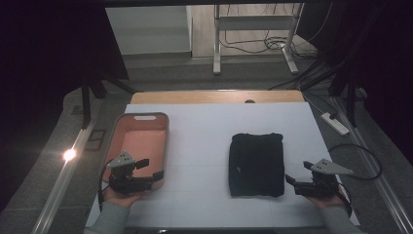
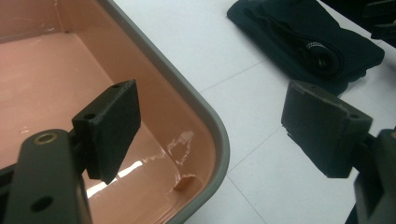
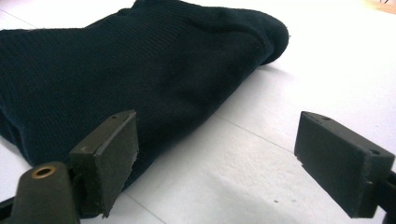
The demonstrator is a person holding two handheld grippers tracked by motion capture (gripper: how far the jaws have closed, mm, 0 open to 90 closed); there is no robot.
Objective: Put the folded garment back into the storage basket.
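Lying folded mid-table: black garment [image 1: 256, 164], no legible writing; both grippers' jaws wide, empty.

The right gripper [image 3: 217, 163] holds its two black, blocky jaws wide apart, rising from seven and four o'clock. A folded dark navy knitted garment [image 3: 140, 70] lies on the white table surface [image 3: 299, 74], spreading from nine toward one o'clock. The seven o'clock jaw sits just beside the garment's near edge; whether they touch is unclear.
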